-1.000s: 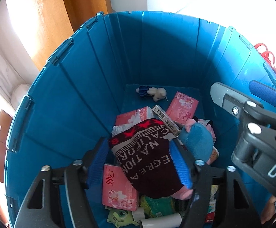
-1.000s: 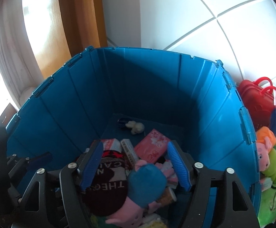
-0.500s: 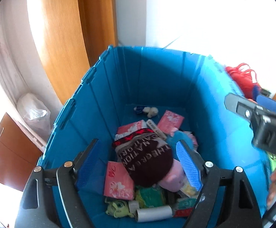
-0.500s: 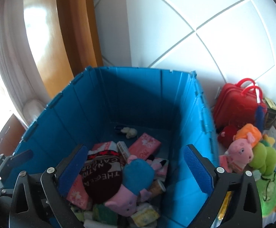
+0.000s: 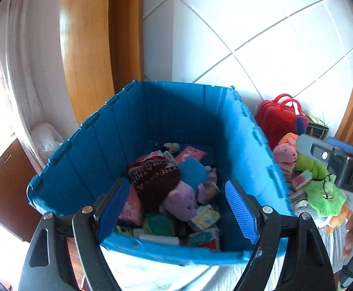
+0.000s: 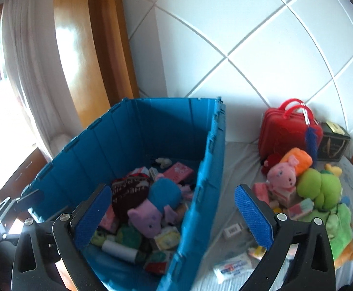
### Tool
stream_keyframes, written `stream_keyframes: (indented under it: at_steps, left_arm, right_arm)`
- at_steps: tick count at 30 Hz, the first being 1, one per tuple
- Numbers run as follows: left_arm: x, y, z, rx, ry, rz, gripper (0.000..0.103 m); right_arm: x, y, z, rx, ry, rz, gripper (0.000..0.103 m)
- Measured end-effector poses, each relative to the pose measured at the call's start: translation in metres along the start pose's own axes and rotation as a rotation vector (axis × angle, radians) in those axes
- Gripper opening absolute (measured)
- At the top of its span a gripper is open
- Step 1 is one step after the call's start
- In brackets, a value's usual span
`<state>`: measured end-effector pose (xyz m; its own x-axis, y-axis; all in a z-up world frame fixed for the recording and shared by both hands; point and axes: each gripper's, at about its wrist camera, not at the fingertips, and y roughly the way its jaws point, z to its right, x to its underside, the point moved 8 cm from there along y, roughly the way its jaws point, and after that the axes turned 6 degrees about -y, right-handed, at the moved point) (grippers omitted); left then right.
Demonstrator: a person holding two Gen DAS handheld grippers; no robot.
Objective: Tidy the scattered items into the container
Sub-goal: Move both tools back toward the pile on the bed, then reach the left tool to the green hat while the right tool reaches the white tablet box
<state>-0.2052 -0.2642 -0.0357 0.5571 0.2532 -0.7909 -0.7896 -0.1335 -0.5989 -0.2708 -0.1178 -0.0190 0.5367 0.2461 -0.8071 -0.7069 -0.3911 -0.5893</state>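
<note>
Container (image 6: 137, 150): big blue crate w/ ribbed walls, stood on the bed at its left end, against the tiled wall & wood frame. Already about half full.
Bed (image 6: 239, 160): pale sheet; scattered stuff lay on it right of the crate.
Red case (image 6: 285, 131): upright at the wall, behind the plush pile, well apart from the crate.
Green plush (image 6: 322, 189): biggest loose toy, on the bed beside the pink pig (image 6: 283, 177) & an orange one.
Crate contents: dark knit hat (image 5: 154, 181), blue plush, lilac plush (image 6: 147, 218), tissue packs, a white roll; all inside, none over the rim.
Small loose bits: white packet (image 6: 234, 266) near the crate's right wall, small white box (image 6: 232, 230), pastel packs by the pig.
Left tool (image 5: 179, 208): jaws wide apart, nothing btwn the pads; aimed down into the crate.
Right tool (image 6: 174, 218): jaws at full spread, empty; straddled the crate's right wall in view.
Step (my read): both tools free, next pick likely from the bed pile.
Risk 1: green plush is bulky & soft, so a pinch on loose fabric could slip mid-carry.
Risk 2: flat white packet on a soft sheet; pads may snag the sheet instead.
Risk 3: tools close together, could knock each other or the crate rim.
Risk 4: tall crate on a soft mattress might tip if the wall got bumped.
</note>
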Motion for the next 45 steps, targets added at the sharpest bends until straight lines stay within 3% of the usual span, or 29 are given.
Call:
stream_keyframes:
  at_steps: [5, 10, 18, 25, 37, 45]
  left_arm:
    - [0.028, -0.037, 0.061, 0.062, 0.006, 0.06, 0.081]
    - [0.067, -0.057, 0.136, 0.161, 0.028, 0.05, 0.081]
    - [0.128, -0.049, 0.245, 0.226, 0.067, -0.037, 0.081]
    - [0.16, -0.029, 0.311, 0.254, 0.143, -0.108, 0.081]
    - [0.175, 0.028, 0.386, 0.345, 0.239, -0.171, 0.081]
    - [0.199, 0.069, 0.432, 0.319, 0.218, -0.254, 0.081]
  right_arm:
    - [0.04, -0.044, 0.052, 0.047, 0.003, 0.014, 0.103]
    - [0.086, -0.091, 0.119, 0.116, 0.035, 0.02, 0.103]
    - [0.165, -0.147, 0.25, 0.225, 0.163, -0.031, 0.103]
    - [0.212, -0.18, 0.334, 0.326, 0.293, -0.066, 0.103]
    - [0.253, -0.189, 0.413, 0.492, 0.424, -0.134, 0.103]
    - [0.252, -0.155, 0.454, 0.447, 0.399, -0.201, 0.103]
